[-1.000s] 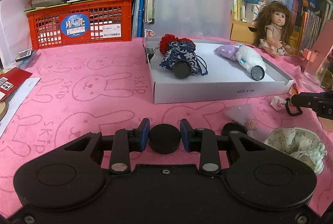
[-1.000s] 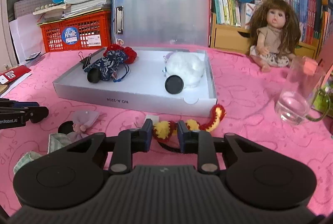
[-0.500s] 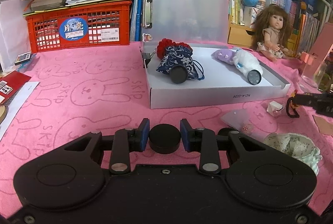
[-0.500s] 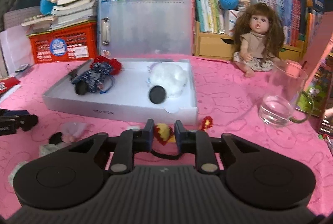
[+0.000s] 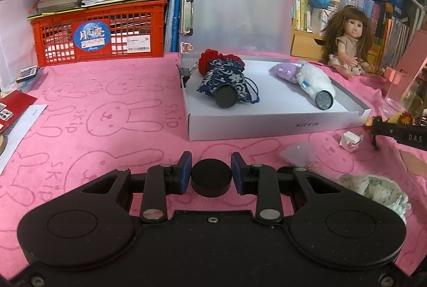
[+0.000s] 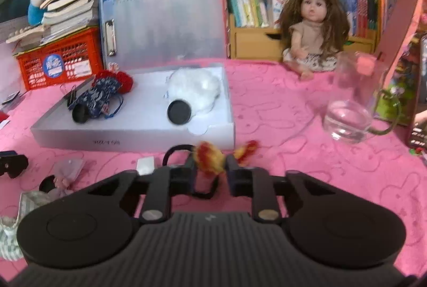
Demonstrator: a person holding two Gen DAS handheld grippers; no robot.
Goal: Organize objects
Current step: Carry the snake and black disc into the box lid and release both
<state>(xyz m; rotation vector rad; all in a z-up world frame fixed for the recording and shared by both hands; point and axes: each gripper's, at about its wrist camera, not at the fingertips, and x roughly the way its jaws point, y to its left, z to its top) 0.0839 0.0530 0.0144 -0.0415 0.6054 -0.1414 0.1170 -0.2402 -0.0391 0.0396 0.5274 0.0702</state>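
My right gripper [image 6: 210, 167] had just clamped down to its tightest on the red-and-yellow yarn hair tie [image 6: 209, 159], pads squeezing the fluffy part while the black elastic loop hung slack beneath. The risk I saw there: only soft yarn was pinched, so on the way over the tie could slide out, or the dangling tail could catch on the near wall of the white box [image 6: 133, 133] and get tugged free. My left gripper [image 5: 210, 172] sat nearly closed on the black round disc [image 5: 210, 177], low over the pink surface [image 5: 106, 127]; the pads met the disc's curved edge, so a small tilt could have squirted it out sideways.

Farther along, the box held the blue floral pouch [image 5: 226, 77] and the white fluffy item [image 5: 315, 80], each with a dark disc at its near end. Dropping the tie carelessly might have knocked those rolling. The glass mug [image 6: 349, 105] stood off to the right, near enough for a wide swing to topple it.

Hard to read: the right view was blurred, whether the tie's tail touched the surface I couldn't tell, and the small bits near the pale floral cloth [image 5: 373, 187] were cut off by the gripper body.
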